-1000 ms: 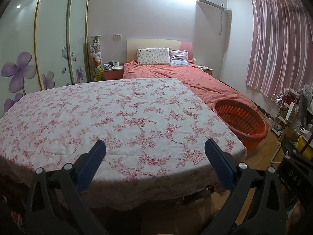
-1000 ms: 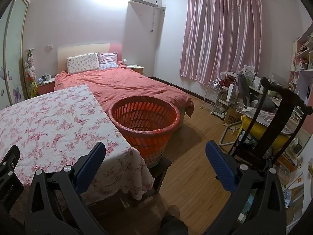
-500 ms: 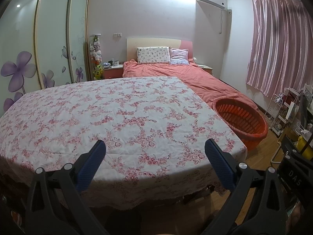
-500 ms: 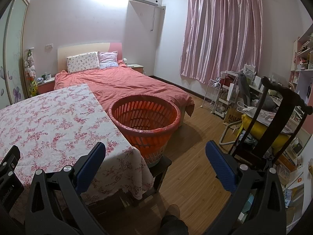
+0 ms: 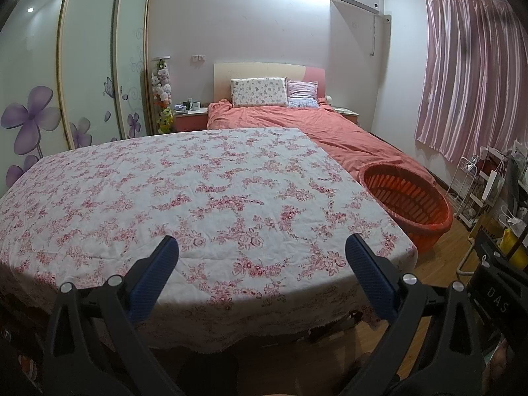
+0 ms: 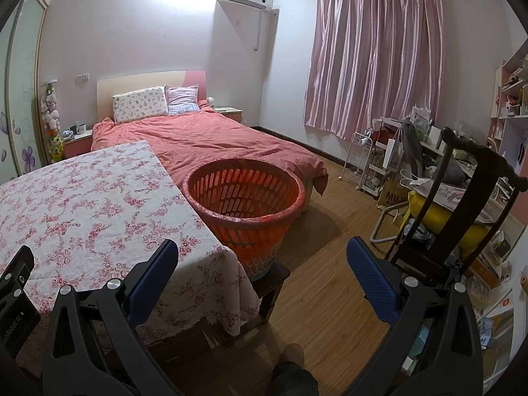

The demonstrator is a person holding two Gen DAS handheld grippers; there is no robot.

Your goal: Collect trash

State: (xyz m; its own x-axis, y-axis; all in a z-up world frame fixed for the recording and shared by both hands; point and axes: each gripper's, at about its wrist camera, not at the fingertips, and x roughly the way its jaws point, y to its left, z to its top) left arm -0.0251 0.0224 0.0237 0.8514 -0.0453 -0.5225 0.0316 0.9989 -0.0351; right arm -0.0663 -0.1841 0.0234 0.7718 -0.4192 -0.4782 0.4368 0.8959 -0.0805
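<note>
An orange slatted basket [image 6: 246, 194] stands on a dark stool beside the right end of the table; it also shows in the left wrist view [image 5: 407, 201]. The table [image 5: 198, 184] carries a white cloth with pink flowers, and I see no trash on it. My left gripper [image 5: 262, 250] is open and empty above the table's near edge. My right gripper [image 6: 262, 252] is open and empty, held over the table's right corner [image 6: 99, 204] and the floor, in front of the basket.
A bed with a salmon cover [image 6: 214, 142] lies behind the table and basket. A dark wooden chair [image 6: 462, 204] and cluttered shelves stand at the right. Wardrobe doors [image 5: 82, 66] with flowers line the left wall. Wooden floor [image 6: 330, 247] lies right of the basket.
Both views have shifted very slightly; the grippers stay open and nothing has been taken hold of.
</note>
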